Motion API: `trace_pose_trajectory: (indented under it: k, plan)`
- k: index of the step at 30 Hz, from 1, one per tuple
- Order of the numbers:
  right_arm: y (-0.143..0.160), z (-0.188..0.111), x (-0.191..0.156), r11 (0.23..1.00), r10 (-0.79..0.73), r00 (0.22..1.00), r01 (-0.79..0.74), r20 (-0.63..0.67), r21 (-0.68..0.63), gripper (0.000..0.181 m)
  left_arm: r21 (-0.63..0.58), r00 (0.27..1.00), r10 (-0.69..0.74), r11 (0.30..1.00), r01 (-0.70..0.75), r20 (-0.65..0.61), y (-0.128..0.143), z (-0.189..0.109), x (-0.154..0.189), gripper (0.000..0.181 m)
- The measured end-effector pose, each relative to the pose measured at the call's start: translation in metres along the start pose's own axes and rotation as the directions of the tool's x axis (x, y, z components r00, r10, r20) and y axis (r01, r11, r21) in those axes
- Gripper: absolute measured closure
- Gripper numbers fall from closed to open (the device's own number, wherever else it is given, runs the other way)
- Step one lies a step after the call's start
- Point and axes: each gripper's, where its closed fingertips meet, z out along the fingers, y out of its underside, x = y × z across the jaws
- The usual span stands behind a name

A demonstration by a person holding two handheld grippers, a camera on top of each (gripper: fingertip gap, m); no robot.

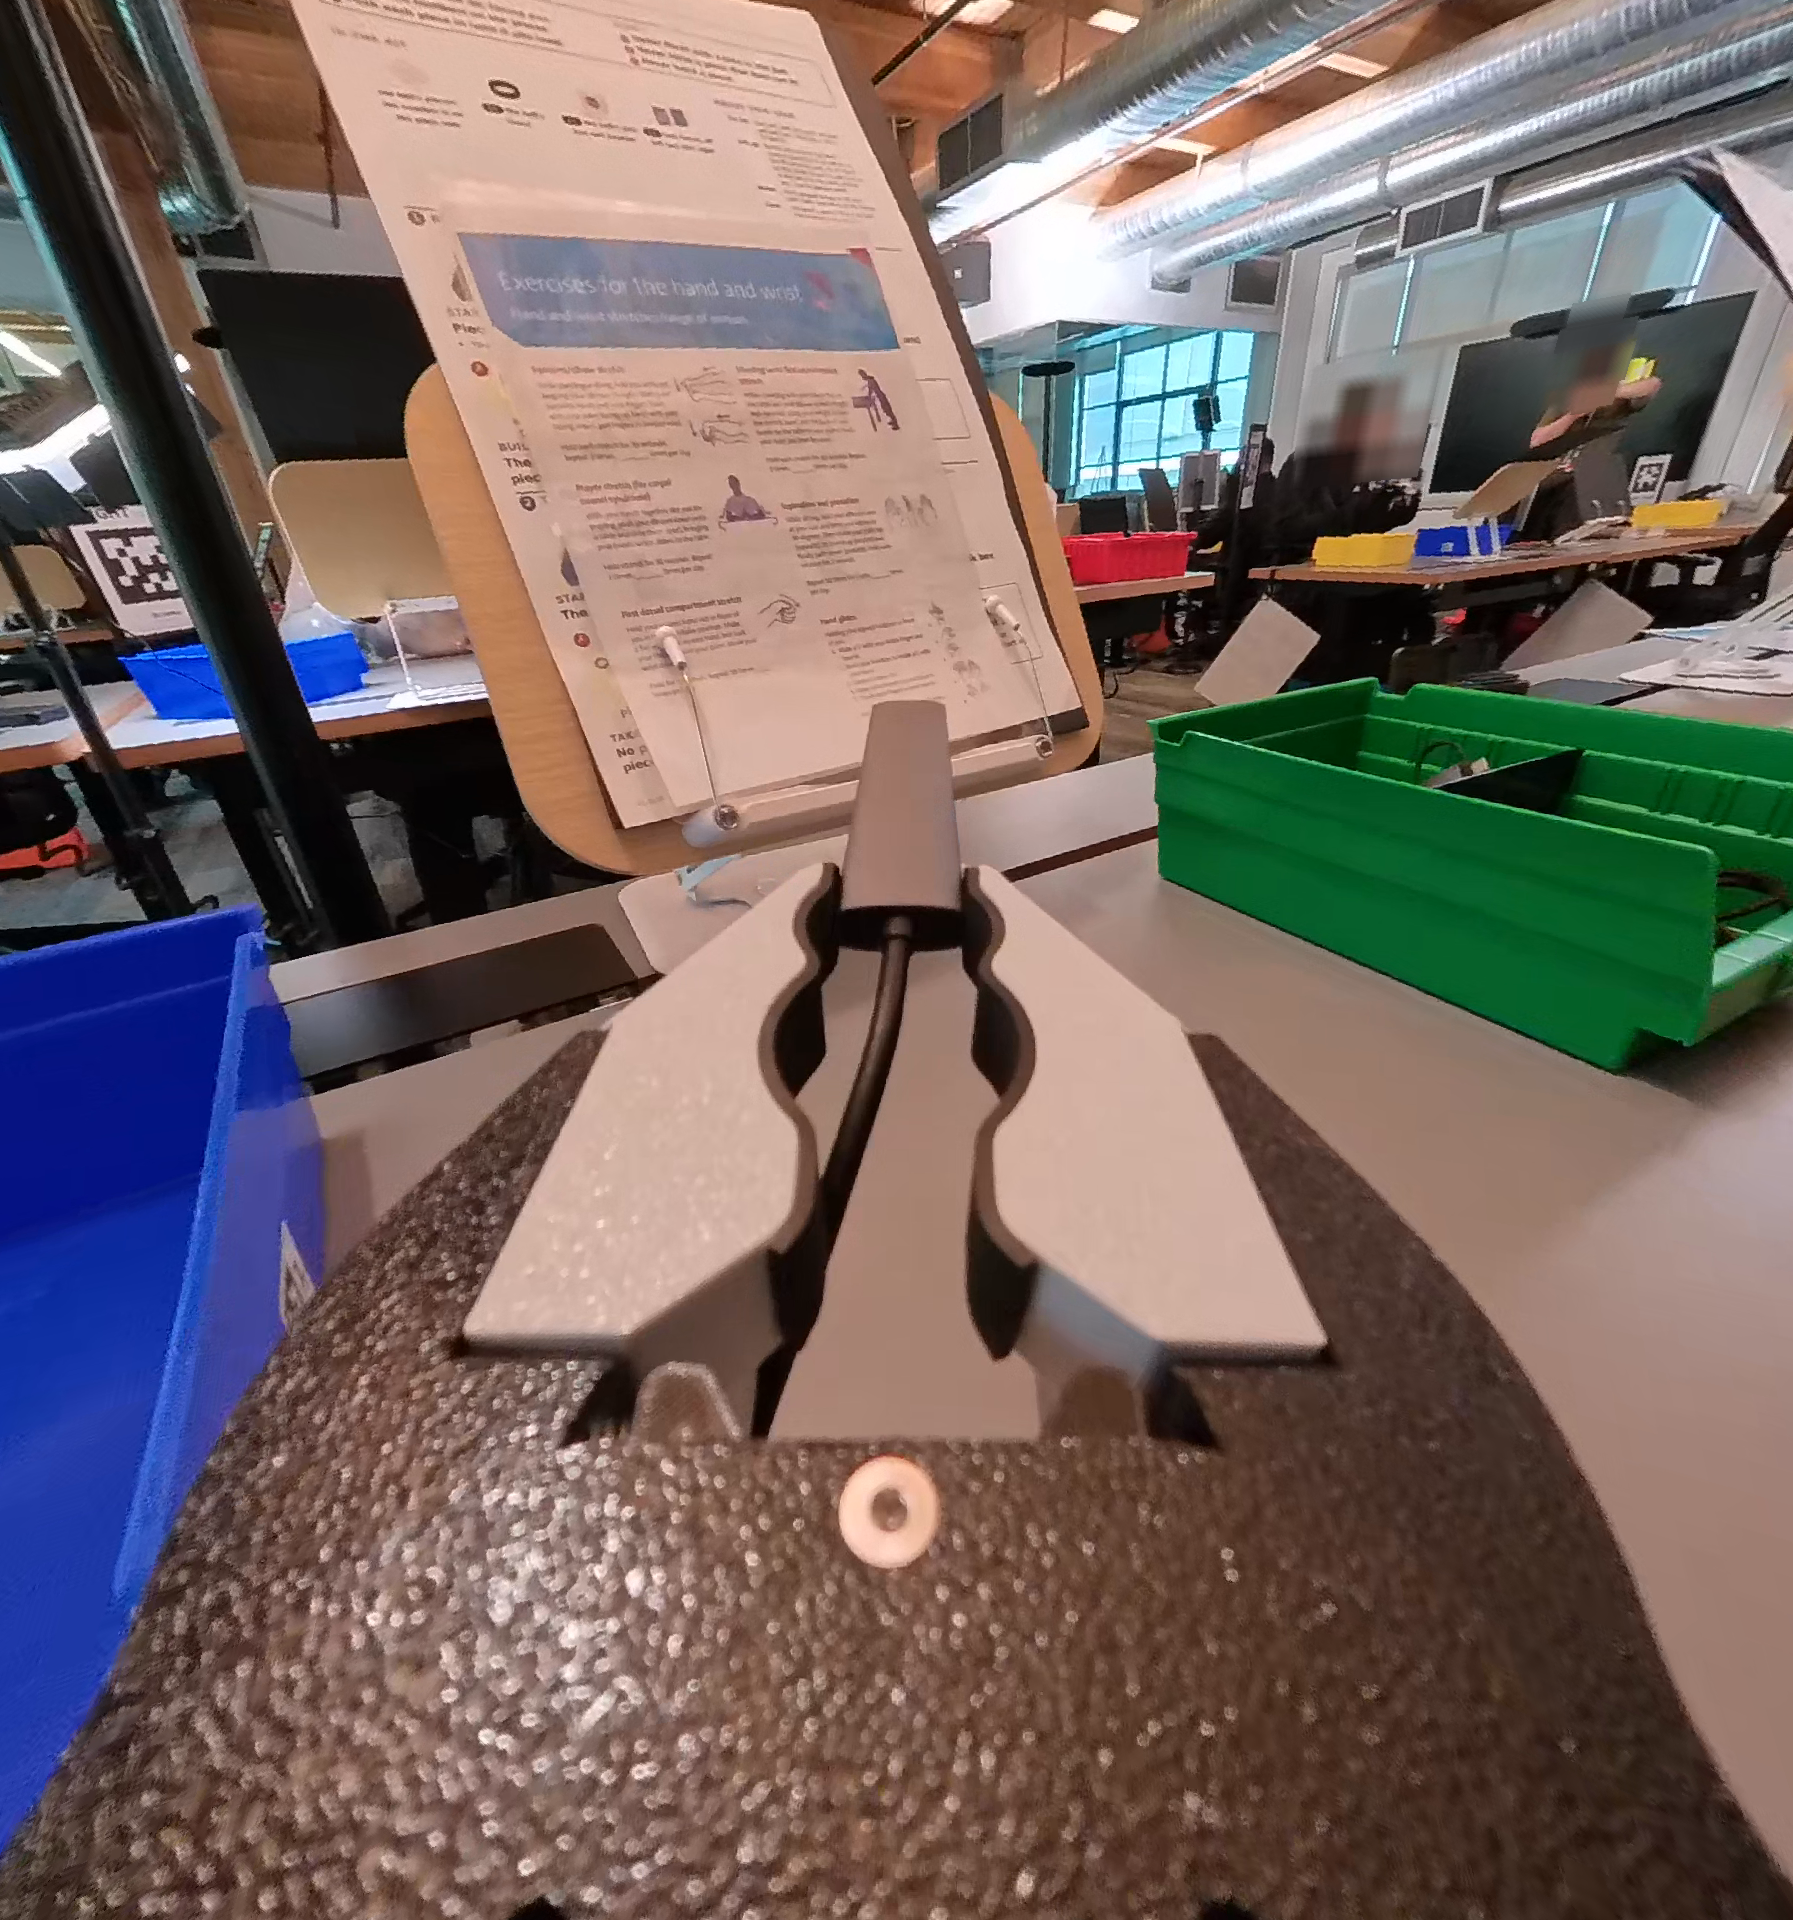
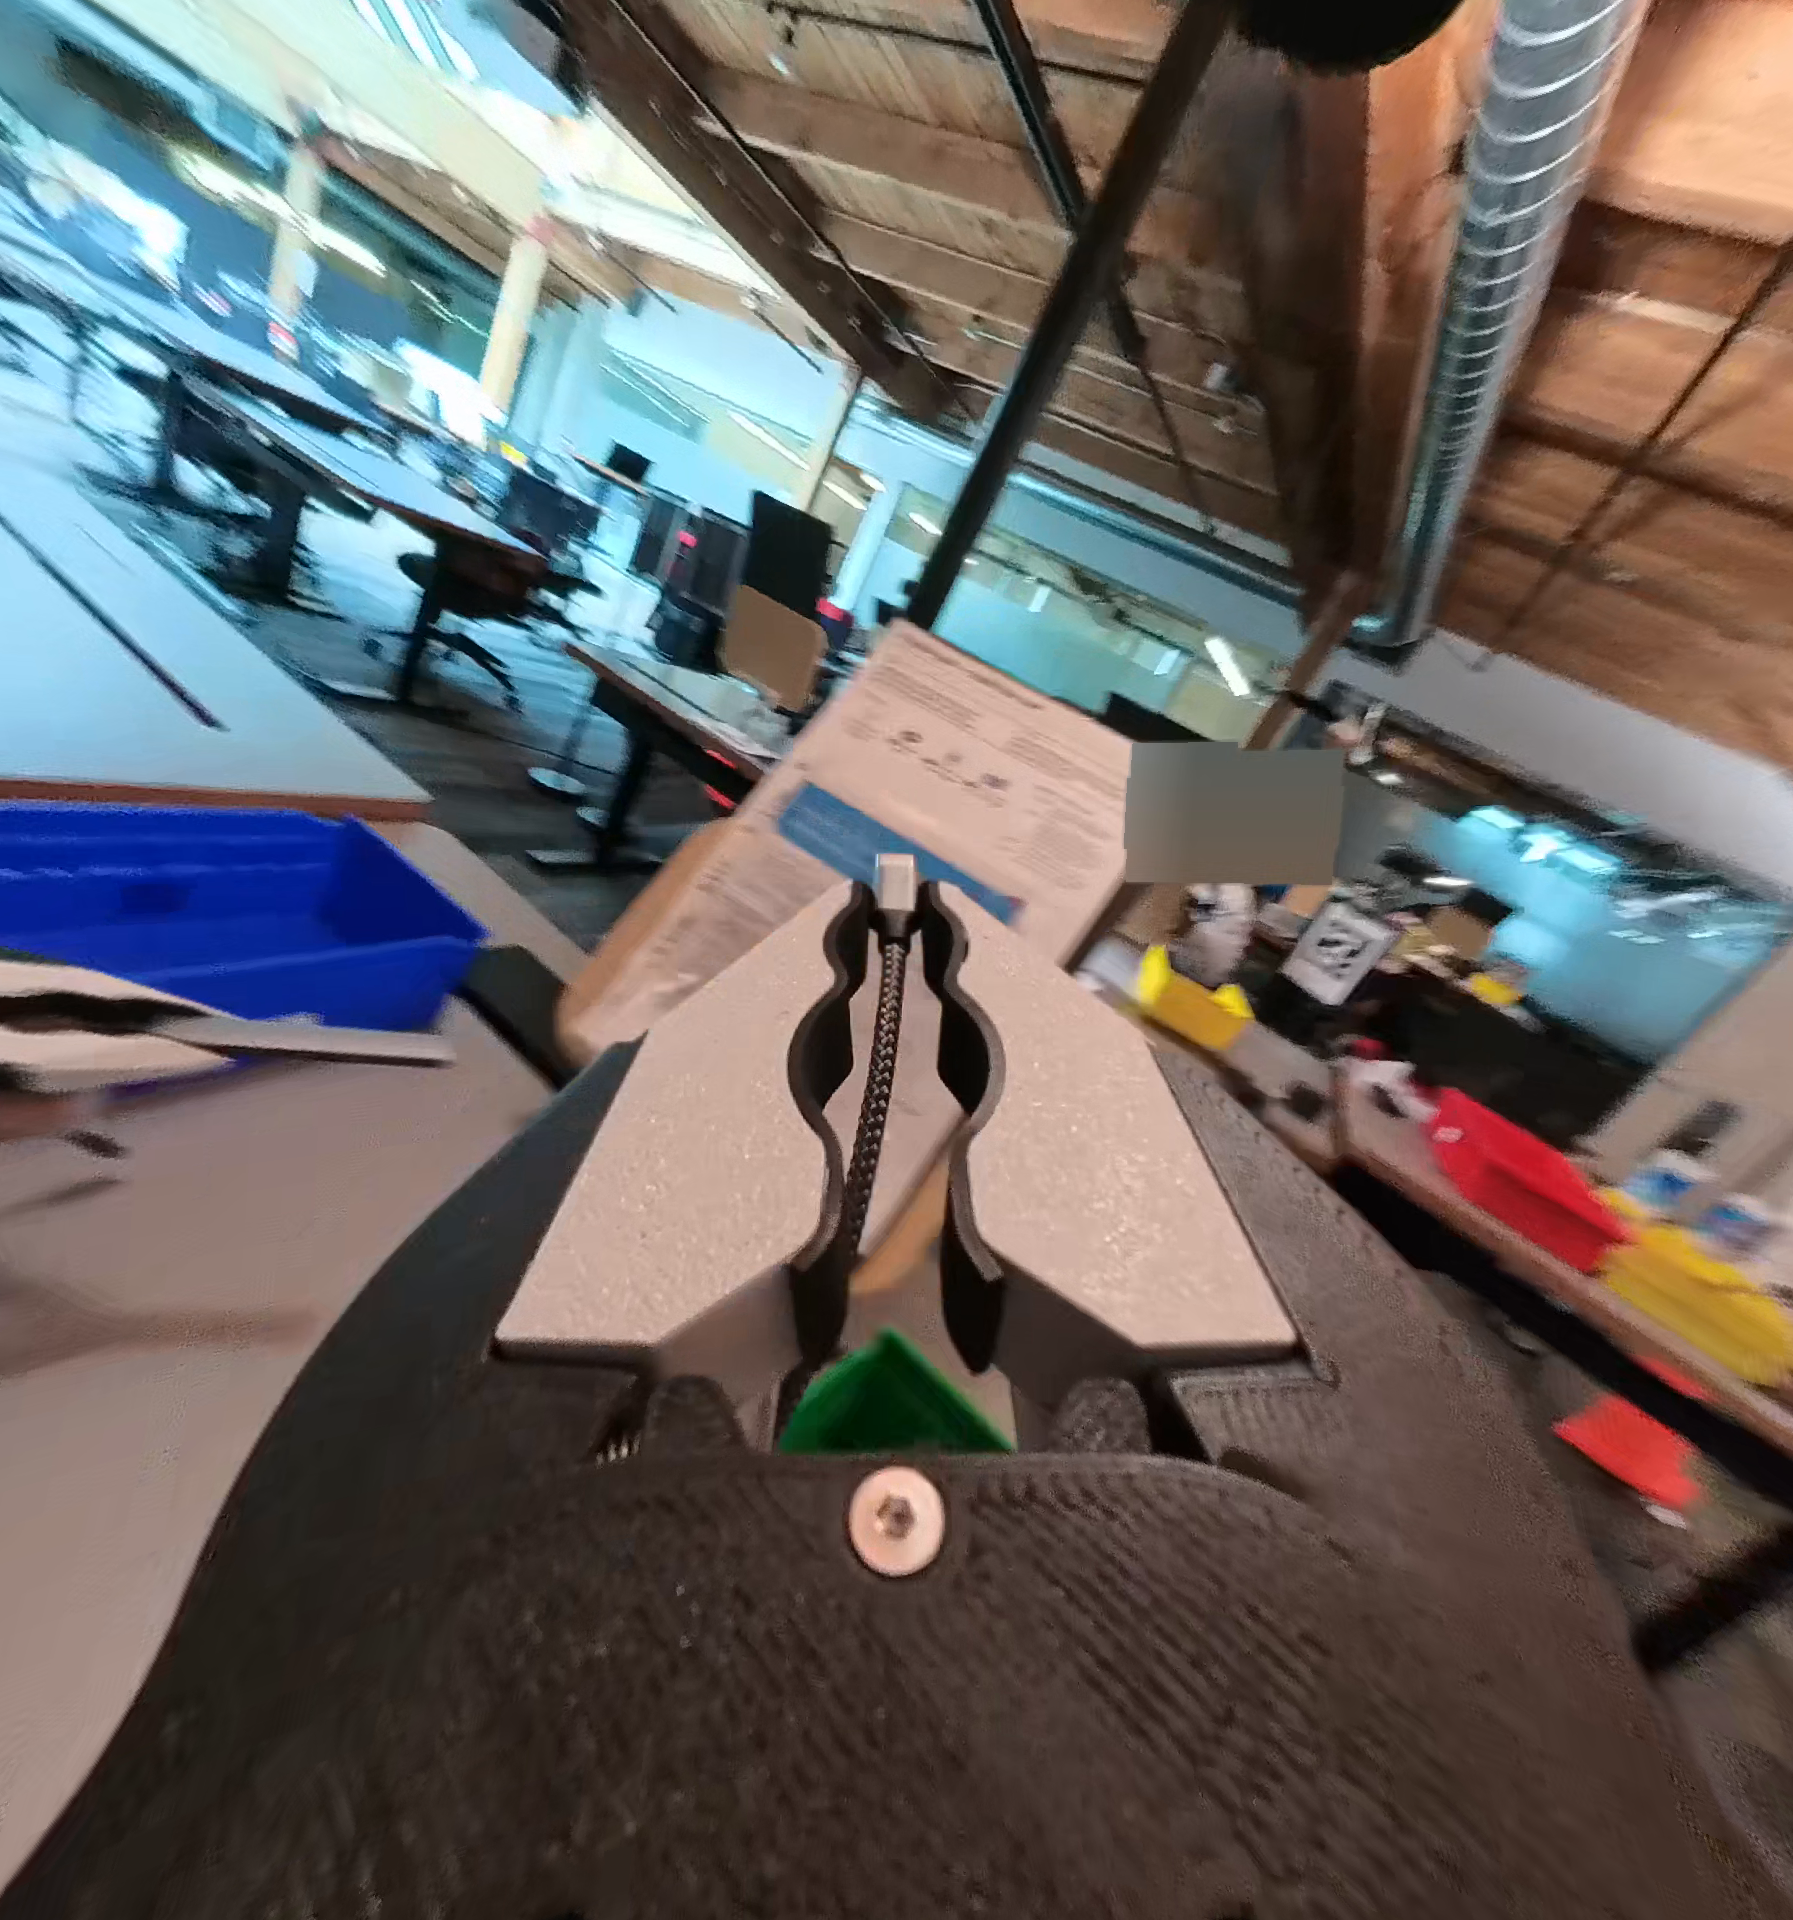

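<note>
Grey adapter (image 1: 897, 800) sits pinched in the level left tool (image 1: 900, 894), black cord trailing back above the tabletop (image 1: 1494, 1195) between blue bin (image 1: 71, 1195) and green tray (image 1: 1443, 894). Right tool (image 2: 900, 902), rolled sideways, clamps a braided cable's silver plug (image 2: 894, 881).

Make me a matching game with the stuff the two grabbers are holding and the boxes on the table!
Things:
1. grey adapter
2. braided cable
3. green bin
4. blue bin

Places or states:
A. on the table to the right of the left gripper
B. pinched in the right gripper, silver plug poking out
C. close on the left of the left gripper
D. pinched in the left gripper, smooth black cord trailing back

Pairs: 1-D, 2-B, 3-A, 4-C
</note>
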Motion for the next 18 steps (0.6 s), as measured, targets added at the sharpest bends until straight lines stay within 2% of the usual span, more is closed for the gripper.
trace_pose_trajectory:
  k: [2, 5, 10, 12, 18]
  plan:
    - [0.010, 0.003, 0.027, 1.000, -0.018, 0.999, 0.017, -0.035, -0.024, 0.173, -0.004, 1.000, -0.003, 1.000, 0.003, -0.015, 0.001, 0.001, 0.003, 0.160]
    - [0.031, 0.009, 0.043, 0.995, 0.094, 0.995, -0.095, -0.033, -0.034, 0.173, -0.009, 1.000, 0.000, 1.000, 0.000, -0.014, 0.002, 0.002, 0.002, 0.160]
    - [0.066, 0.020, 0.068, 0.993, 0.000, 0.985, -0.021, -0.174, -0.120, 0.173, -0.015, 1.000, -0.016, 1.000, 0.016, -0.018, 0.004, 0.002, 0.001, 0.160]
    - [0.090, 0.027, 0.064, 0.985, -0.010, 0.983, -0.022, -0.185, -0.169, 0.173, -0.019, 0.999, -0.020, 1.000, 0.019, -0.025, 0.005, 0.002, 0.002, 0.160]
    - [0.182, 0.035, 0.004, 0.940, 0.054, 0.998, -0.063, -0.034, -0.337, 0.173, -0.018, 0.999, -0.024, 1.000, 0.024, -0.040, 0.004, 0.002, 0.005, 0.160]
